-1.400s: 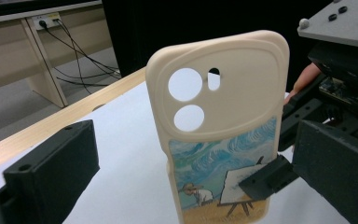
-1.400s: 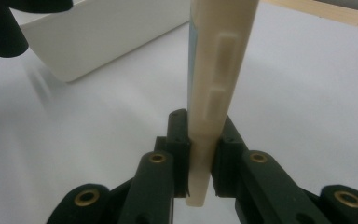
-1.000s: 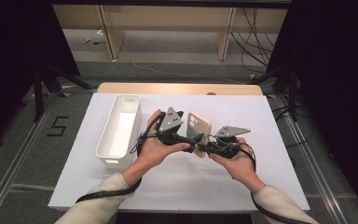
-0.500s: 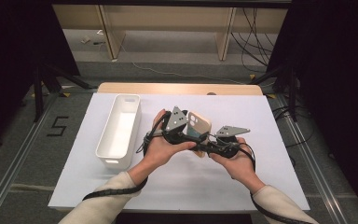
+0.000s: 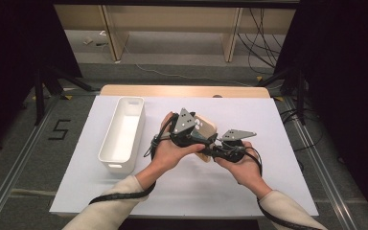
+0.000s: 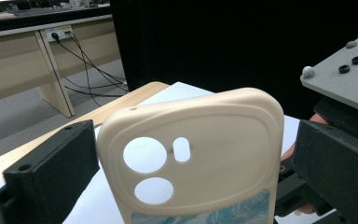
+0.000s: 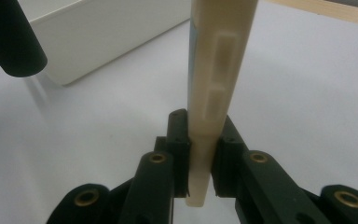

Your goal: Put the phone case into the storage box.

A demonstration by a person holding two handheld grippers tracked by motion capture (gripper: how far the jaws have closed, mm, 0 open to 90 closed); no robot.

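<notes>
A cream phone case (image 5: 204, 129) is held up above the middle of the white-covered worktop (image 5: 268, 124), between the person's two hands. The right gripper (image 5: 210, 149) is clenched on it: in the right gripper view its two black jaws press on both faces of the case's thin edge (image 7: 213, 93), where two raised button strips show. The left gripper (image 5: 195, 136) comes in from the left; in the left gripper view its jaws stand on either side of the case's back (image 6: 200, 154), with a gap showing at the left one, while the right one sits at the case's edge and contact cannot be told. That back has two round camera holes, a small oblong hole and a blue-and-white marbled strip at the bottom. No brand or writing can be read on the case. A white bin (image 5: 122, 134) stands on the worktop just left of the hands. On the floor to the far left a mark reads "5" (image 5: 59, 129).
</notes>
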